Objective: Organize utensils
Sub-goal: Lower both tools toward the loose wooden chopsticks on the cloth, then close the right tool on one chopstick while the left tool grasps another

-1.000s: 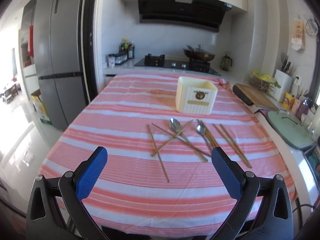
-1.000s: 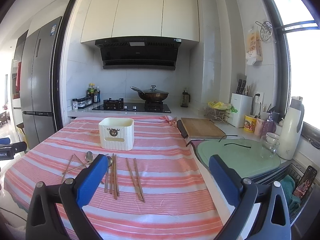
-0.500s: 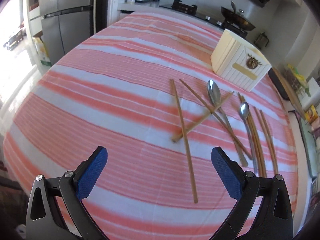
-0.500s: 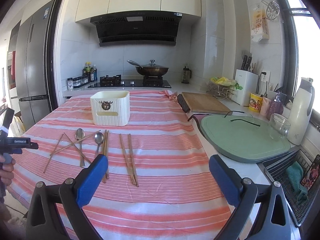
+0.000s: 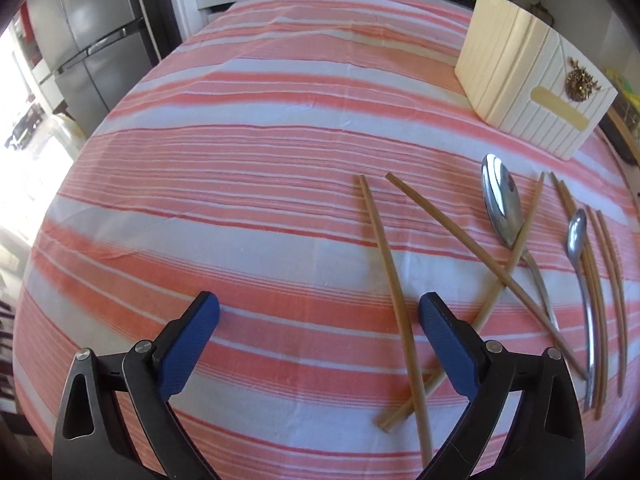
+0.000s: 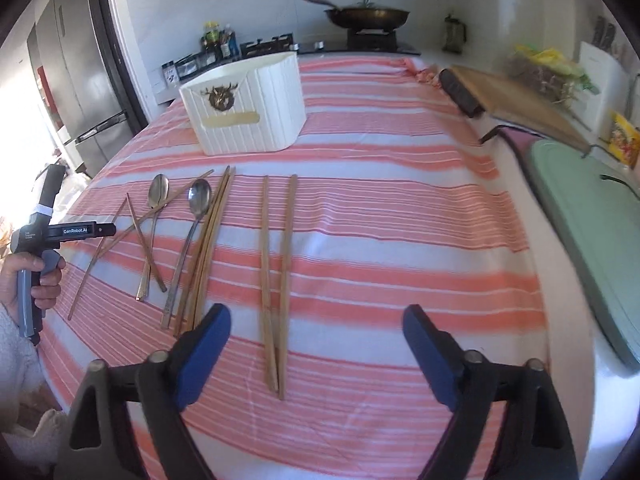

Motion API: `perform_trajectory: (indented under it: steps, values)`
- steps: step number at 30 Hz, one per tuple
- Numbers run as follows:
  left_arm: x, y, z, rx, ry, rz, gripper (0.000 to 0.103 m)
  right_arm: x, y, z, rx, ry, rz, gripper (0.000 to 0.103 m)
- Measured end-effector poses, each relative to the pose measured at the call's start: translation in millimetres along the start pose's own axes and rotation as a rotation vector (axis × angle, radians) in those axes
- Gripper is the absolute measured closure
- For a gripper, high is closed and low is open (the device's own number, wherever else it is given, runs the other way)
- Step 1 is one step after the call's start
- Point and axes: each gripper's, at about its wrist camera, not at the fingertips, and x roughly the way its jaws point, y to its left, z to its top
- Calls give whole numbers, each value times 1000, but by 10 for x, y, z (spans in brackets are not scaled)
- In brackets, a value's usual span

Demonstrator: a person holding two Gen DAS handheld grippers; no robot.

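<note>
Both tongs hang over the near edge of the surface [image 6: 400, 208], which is covered in a pink and white striped cloth, and both point steeply down at it. The left tongs [image 5: 319, 314] stand wide apart with nothing between the blue pads; one loose chopstick [image 5: 394, 296] lies on the cloth just inside the right-hand pad, untouched. The right tongs [image 6: 317, 326] have just been closing in a little but are still apart and grip nothing; a pair of chopsticks [image 6: 276, 276] lies side by side on the cloth beneath them, its near ends between the pads.

The utensils are spread across the near half of the surface: toward the left edge a few crossed chopsticks [image 6: 136, 236] with a large spoon [image 6: 154, 216] among them, then a smaller spoon [image 6: 192, 232] touching a tight bundle of chopsticks [image 6: 210, 248], then the straight pair. Behind them, toward the middle of the surface, stands a cream ribbed holder [image 6: 246, 106] with a gold emblem on its front. From the right wrist view a hand [image 6: 34, 276] at the left edge grips the handle of the left tool
</note>
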Motion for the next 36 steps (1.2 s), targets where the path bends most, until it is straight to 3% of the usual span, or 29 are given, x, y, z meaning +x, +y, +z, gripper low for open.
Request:
perform_trajectory:
  steps: [5, 7, 9, 12, 16, 20, 22, 24, 25, 26, 27, 30, 33, 36]
  values:
    - [36, 7, 57, 45, 14, -7, 3, 589, 38, 317, -22, 115, 26, 54]
    - [25, 21, 57, 69, 20, -15, 4, 770, 84, 389, -47, 156, 47, 70]
    - [22, 45, 62, 92, 27, -28, 9, 859, 147, 419, -88, 167, 45, 74]
    - [1, 108, 92, 138, 38, -46, 20, 874, 145, 450, -114, 216, -1, 91]
    - [13, 220, 157, 176, 65, -51, 24, 787, 39, 430, -99, 287, -33, 92]
    - [86, 229, 271, 172, 99, -67, 30, 866, 41, 542, -113, 343, -11, 88]
    - [112, 181, 354, 170, 108, -69, 42, 976, 75, 673, -140, 360, -12, 86]
    - [135, 138, 449, 162, 118, -86, 73, 1101, 104, 843, -153, 364, -15, 83]
    - [152, 118, 491, 155, 125, -100, 79, 1170, 115, 937, -148, 362, -6, 81]
    - [179, 100, 536, 147, 132, -115, 93, 1246, 126, 1027, -139, 361, 7, 79]
    - [200, 102, 563, 136, 137, -130, 95, 1313, 140, 1112, -133, 352, 14, 79]
    - [239, 148, 651, 95, 130, -156, 99, 1468, 202, 1303, -141, 335, 3, 96]
    - [154, 253, 712, 36, 97, -187, 99, 1423, 198, 1411, -86, 296, 20, 96]
    - [-164, 352, 737, 18, 11, -221, 100, 1079, 239, 1495, -78, 180, 35, 96]
